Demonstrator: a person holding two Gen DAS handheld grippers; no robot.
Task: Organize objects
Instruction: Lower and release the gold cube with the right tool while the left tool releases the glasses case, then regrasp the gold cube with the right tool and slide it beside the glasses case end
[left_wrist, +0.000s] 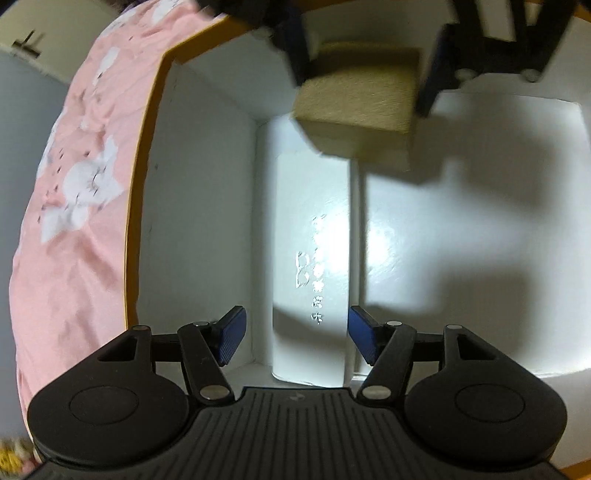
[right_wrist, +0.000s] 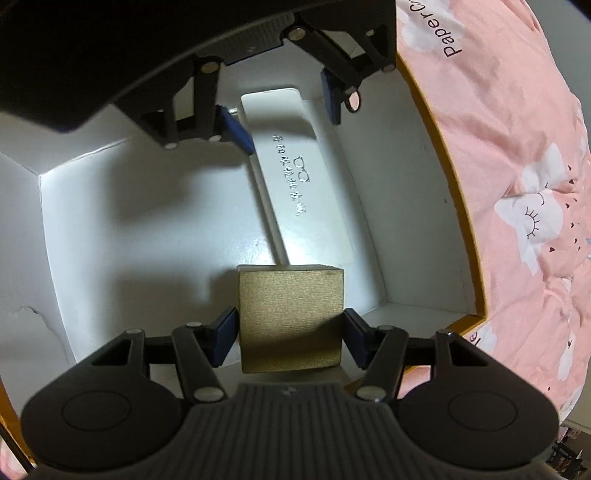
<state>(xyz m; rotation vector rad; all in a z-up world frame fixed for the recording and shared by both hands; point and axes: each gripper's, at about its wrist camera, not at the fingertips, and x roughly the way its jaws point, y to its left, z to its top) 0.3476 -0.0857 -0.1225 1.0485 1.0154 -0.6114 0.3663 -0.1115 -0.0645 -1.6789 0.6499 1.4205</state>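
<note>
A tan cube-shaped box (right_wrist: 291, 317) sits between the pads of my right gripper (right_wrist: 290, 336), which is shut on it. In the left wrist view the same tan box (left_wrist: 358, 99) hangs in the right gripper (left_wrist: 364, 85) over the far end of a long white case (left_wrist: 310, 240) with silver lettering. The case lies flat inside a white carton (left_wrist: 195, 221), close to its left wall. My left gripper (left_wrist: 297, 338) stands open astride the case's near end, its pads clear of the sides. From the right wrist, the left gripper (right_wrist: 286, 118) shows over the white case (right_wrist: 306, 184).
The carton (right_wrist: 110, 221) has an orange rim and tall white walls on all sides. Bare white floor shows beside the case. Pink bedding with white cloud prints (left_wrist: 81, 184) surrounds the carton, and the same bedding (right_wrist: 517, 184) fills the right of the right wrist view.
</note>
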